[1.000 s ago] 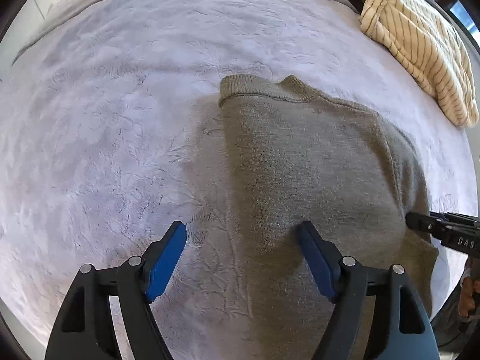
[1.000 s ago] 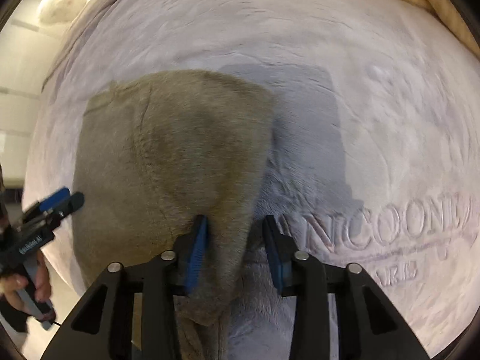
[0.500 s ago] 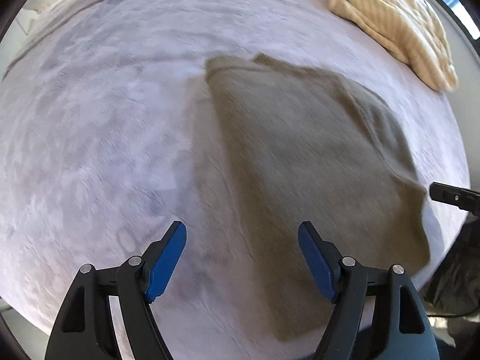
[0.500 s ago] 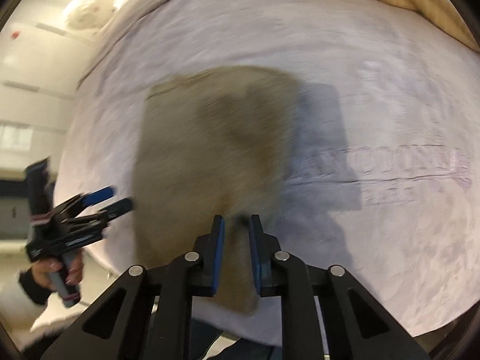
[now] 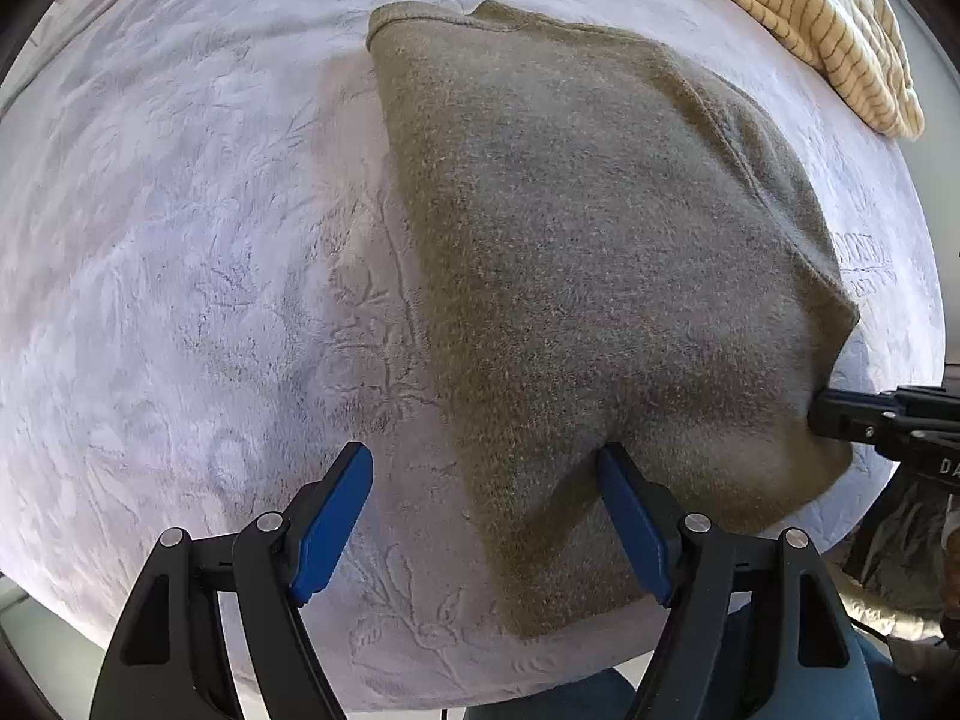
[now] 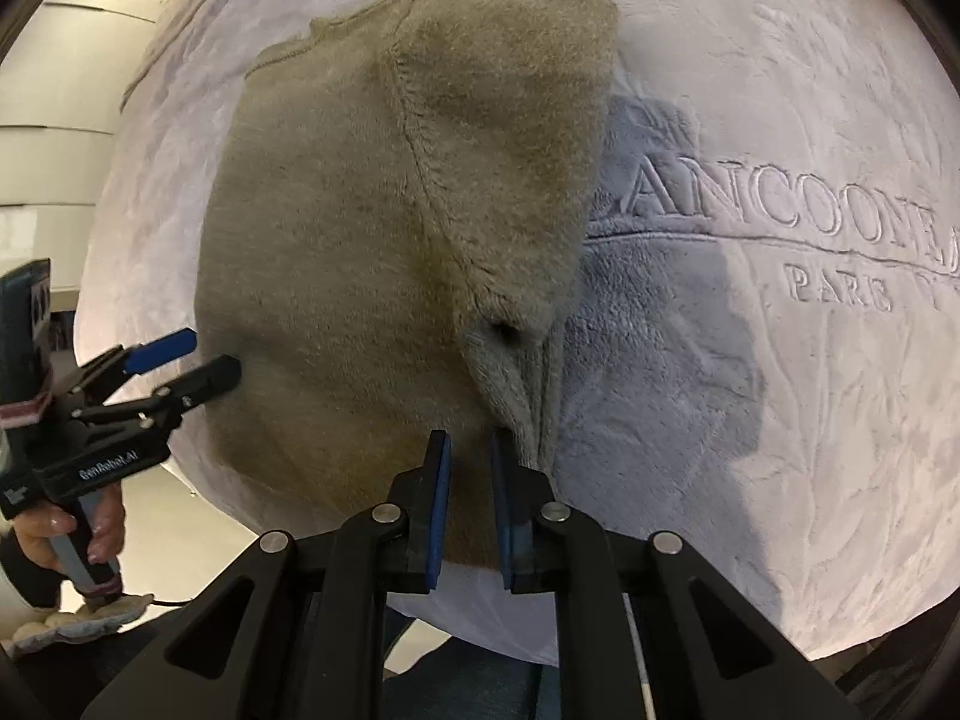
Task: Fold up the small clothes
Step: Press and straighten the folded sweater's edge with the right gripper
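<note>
Garment: an olive-grey knitted sweater [image 5: 600,252] is laid on a pale lilac plush blanket [image 5: 198,252]. A ribbed edge lies at the far end and a seam runs down the body. The cloth is spread mostly flat, with the near right portion bunched and raised.

Garment position: the sweater is placed near the front edge of the blanket, to the left of lettering embossed in the pile [image 6: 780,210].

Left tongs [image 5: 486,516]: the jaws are held wide apart and pointed straight down. The left blue pad [image 5: 333,531] is located over bare blanket, just beside the sweater's left edge. The right pad is located over the cloth. No fabric is pinched between them.

Right tongs [image 6: 471,462]: the jaws have just been closing and are seen nearly together. A gathered fold of the sweater's near right corner is gripped between the blue pads, and the cloth is drawn up into a ridge towards them.

Cross view: in the left wrist view, the right tongs are seen at the right margin, with the tip buried in the sweater's edge. In the right wrist view, the left tongs are seen at the left margin, carried by a hand [image 6: 66,534] wrapped round the handle.

Other item: a cream striped garment [image 5: 822,18] is lying at the far right of the blanket, well apart from the sweater.
</note>
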Demonstrator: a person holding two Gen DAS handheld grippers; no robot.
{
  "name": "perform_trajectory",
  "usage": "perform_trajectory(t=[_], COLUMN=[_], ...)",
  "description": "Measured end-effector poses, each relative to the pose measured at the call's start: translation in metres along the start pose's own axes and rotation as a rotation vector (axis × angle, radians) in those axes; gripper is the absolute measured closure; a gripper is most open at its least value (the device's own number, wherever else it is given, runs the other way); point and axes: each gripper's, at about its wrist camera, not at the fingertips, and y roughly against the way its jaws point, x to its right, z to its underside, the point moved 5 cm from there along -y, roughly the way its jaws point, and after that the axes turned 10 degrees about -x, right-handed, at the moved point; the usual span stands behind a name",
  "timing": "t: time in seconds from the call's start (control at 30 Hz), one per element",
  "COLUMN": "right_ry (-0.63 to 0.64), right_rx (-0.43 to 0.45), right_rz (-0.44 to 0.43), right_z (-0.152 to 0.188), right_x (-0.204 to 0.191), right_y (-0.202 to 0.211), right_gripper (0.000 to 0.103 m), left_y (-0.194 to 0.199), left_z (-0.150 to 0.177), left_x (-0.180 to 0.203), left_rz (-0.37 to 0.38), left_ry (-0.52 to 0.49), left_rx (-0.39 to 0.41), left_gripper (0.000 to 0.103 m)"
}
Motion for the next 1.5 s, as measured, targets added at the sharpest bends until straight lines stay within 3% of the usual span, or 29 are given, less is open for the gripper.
perform_trajectory(t=[0.4, 0.67, 0.77, 0.93, 1.17, 1.2, 1.33, 1.5], right_ry=[0.014, -0.044, -0.064, -0.133, -0.128, -0.121, -0.103, -0.096], right_rx=[-0.016, -0.029, -0.013, 0.032, 0.157, 0.167, 0.186, 0.192], right_rz=[0.046, -0.008, 0.037, -0.005, 0.016, 0.026, 0.080, 0.139], right_z=[0.004, 0.007, 0.009, 0.008, -0.008, -0.009, -0.015, -0.020], right_x=[-0.005, 0.006, 0.014, 0.026, 0.005, -0.001, -0.019, -0.028], right_y=[-0.002, 0.003, 0.011, 0.030, 0.070, 0.073, 0.082, 0.086], right_gripper=[0.090, 0.089, 0.085, 0.085, 0.084, 0.083, 0.064, 0.064], left_y=[0.021, 0.031, 0.033, 0.028, 0.047, 0.052, 0.067, 0.082], left_z=[-0.005, -0.008, -0.009, -0.004, -0.008, -0.009, -0.014, -0.018], left_x=[-0.009, -0.020, -0.021, -0.017, -0.011, -0.010, -0.008, -0.007], left_rz=[-0.025, -0.015, -0.023, -0.022, -0.041, -0.047, -0.058, -0.049], left_ry=[0.039, 0.087, 0.089, 0.104, 0.110, 0.114, 0.119, 0.132], left_rx=[0.044, 0.033, 0.035, 0.025, 0.053, 0.057, 0.079, 0.107], left_gripper=[0.025, 0.025, 0.025, 0.025, 0.025, 0.025, 0.025, 0.024])
